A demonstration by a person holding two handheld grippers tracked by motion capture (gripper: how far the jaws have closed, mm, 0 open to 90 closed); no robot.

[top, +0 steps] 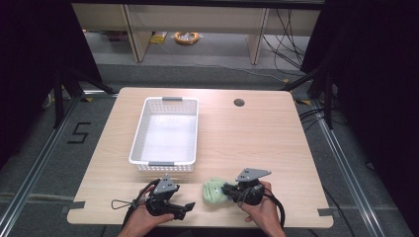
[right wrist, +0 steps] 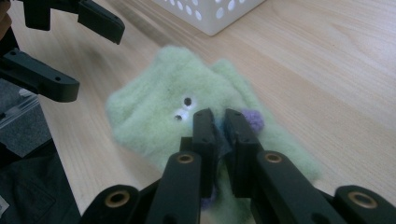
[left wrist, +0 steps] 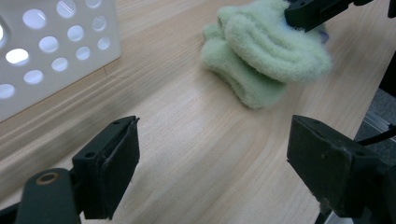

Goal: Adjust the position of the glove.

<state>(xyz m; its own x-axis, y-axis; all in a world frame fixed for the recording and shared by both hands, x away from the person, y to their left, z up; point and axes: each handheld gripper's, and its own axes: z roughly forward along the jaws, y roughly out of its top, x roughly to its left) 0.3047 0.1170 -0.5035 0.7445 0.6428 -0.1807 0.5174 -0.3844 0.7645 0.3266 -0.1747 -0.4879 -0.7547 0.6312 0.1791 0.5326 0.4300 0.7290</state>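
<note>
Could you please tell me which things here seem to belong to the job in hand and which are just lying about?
Likely in the job:
- fluffy pale-green sock, pinched by the right tongs
- white perforated plastic basket, empty
- left tongs, open beside the sock

Just lying about:
- orange cable coil on the floor beyond the light wooden table

Grey floor (top: 207,74); pale wooden shelving (top: 197,19); dark curtains (top: 375,74).

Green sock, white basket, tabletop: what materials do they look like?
Green sock: soft fleecy knit, matte; the pile is fuzzy and it folds limply where the right gripper pinches it. White basket: probably moulded plastic, smooth and slightly glossy, its walls punched with round holes. Tabletop: light wood-grain surface, likely laminate, with a low sheen.
</note>
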